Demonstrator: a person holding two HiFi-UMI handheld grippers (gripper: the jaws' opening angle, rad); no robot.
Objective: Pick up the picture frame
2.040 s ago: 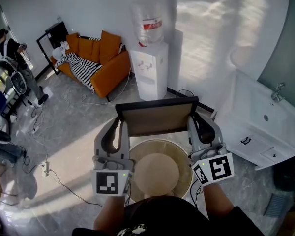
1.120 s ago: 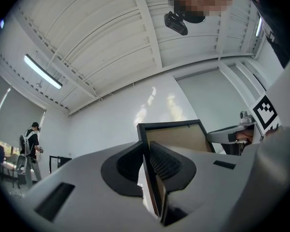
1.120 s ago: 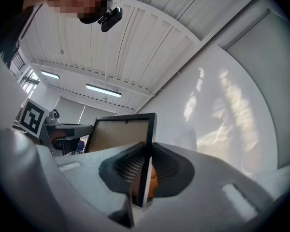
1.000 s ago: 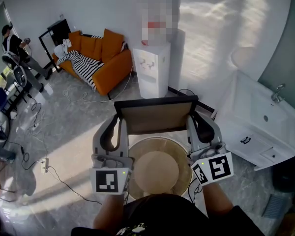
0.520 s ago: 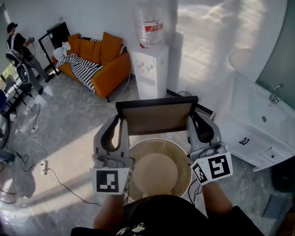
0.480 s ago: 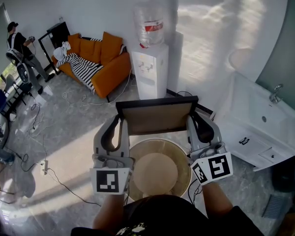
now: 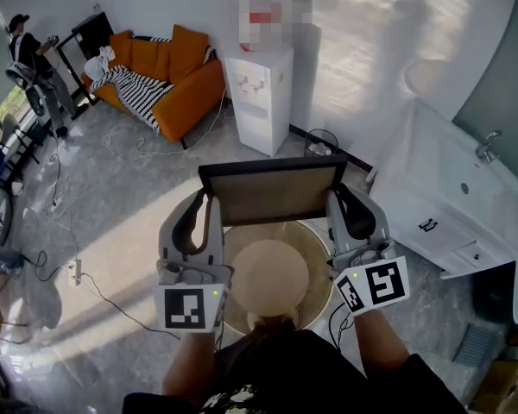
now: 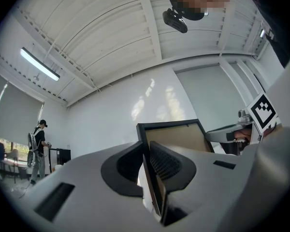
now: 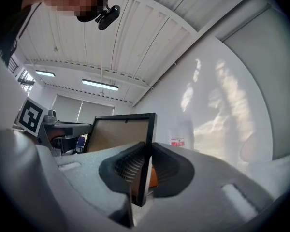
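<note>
Honestly not much has changed in the last couple of seconds: the picture frame (image 7: pixel 272 192) is still up in the air, held level over the round desk (image 7: pixel 321 270), and only the head view's aim has drifted a bit. So the pick-up looks basically done to me; it's just being held now. The left tongs (image 7: pixel 209 203) are clamped on the frame's left edge and the right tongs (image 7: pixel 335 201) on its right edge, pads pressing both faces of the thin black rim. The frame's a landscape rectangle with a black border around a plain brown panel, probably the backing board, though I can't really tell front from back here.
</note>
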